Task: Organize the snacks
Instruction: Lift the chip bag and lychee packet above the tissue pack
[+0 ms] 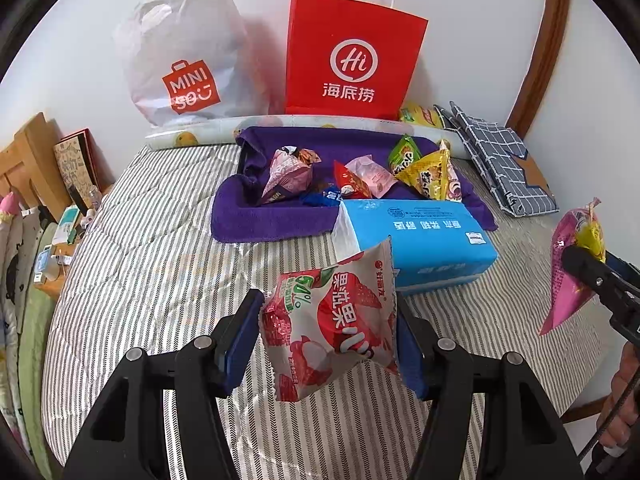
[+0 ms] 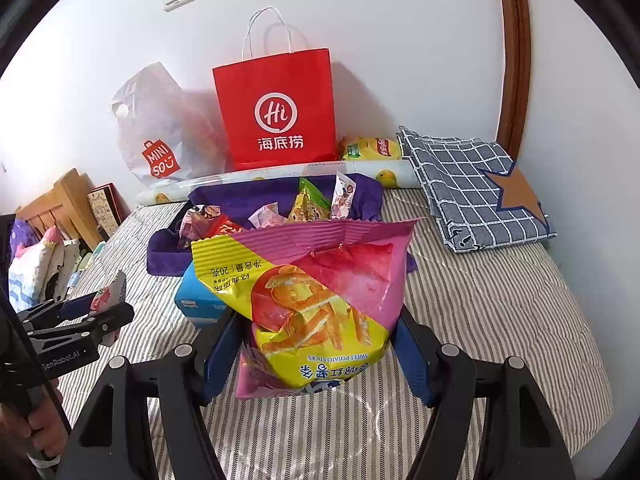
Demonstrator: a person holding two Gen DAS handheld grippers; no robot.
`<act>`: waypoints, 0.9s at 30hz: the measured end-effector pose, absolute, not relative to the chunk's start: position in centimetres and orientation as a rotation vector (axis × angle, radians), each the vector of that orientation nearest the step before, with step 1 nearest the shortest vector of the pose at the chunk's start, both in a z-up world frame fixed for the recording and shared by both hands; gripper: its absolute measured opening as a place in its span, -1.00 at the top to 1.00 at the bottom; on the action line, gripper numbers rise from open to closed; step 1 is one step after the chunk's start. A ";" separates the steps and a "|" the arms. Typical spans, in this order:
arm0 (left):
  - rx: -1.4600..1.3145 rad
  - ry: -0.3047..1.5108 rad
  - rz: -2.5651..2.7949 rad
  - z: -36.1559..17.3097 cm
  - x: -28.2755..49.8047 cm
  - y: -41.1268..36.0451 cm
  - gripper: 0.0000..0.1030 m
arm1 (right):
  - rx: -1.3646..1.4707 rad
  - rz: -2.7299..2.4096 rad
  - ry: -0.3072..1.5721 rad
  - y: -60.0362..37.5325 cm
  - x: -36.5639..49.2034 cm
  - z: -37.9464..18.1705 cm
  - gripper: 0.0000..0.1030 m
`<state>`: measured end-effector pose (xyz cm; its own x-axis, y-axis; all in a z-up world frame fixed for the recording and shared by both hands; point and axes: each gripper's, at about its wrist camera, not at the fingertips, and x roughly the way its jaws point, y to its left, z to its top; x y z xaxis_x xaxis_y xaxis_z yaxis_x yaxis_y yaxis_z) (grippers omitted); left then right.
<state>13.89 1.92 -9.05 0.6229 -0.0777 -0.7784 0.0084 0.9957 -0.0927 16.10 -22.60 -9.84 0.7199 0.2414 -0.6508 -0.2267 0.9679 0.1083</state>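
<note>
My left gripper (image 1: 326, 332) is shut on a white and red lychee candy packet (image 1: 332, 324), held above the striped bed. My right gripper (image 2: 316, 352) is shut on a pink and yellow sweet potato sticks bag (image 2: 316, 296), also lifted off the bed; the same bag (image 1: 572, 268) shows at the right edge of the left wrist view. Behind both lies a purple towel (image 1: 272, 220) with several small snack packets (image 1: 424, 172) on it. A blue tissue pack (image 1: 424, 240) sits at the towel's front edge.
A red paper bag (image 1: 352, 56) and a white plastic bag (image 1: 180, 60) lean on the wall behind a rolled sheet (image 1: 192, 136). A folded checked cloth (image 2: 476, 192) lies at the right, a yellow chip bag (image 2: 372, 148) beside it. A wooden headboard (image 1: 32, 156) stands left.
</note>
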 end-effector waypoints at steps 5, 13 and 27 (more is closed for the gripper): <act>-0.078 0.890 -0.050 -8.7 13.9 1.9 -0.19 | 0.022 0.266 0.716 -22.4 16.1 -9.7 -0.34; -0.089 0.883 -0.055 -8.1 13.9 2.1 -0.19 | 0.011 0.277 0.698 -22.0 15.9 -9.0 -0.34; -0.129 0.899 -0.078 -8.0 14.5 2.6 -0.19 | 0.002 0.281 0.701 -21.6 16.5 -9.1 -0.34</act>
<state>14.52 2.62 -7.96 0.6205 -0.1214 -0.7748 0.0137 0.9895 -0.1441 16.48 -21.63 -9.08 0.7282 0.2559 -0.6359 -0.2548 0.9623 0.0955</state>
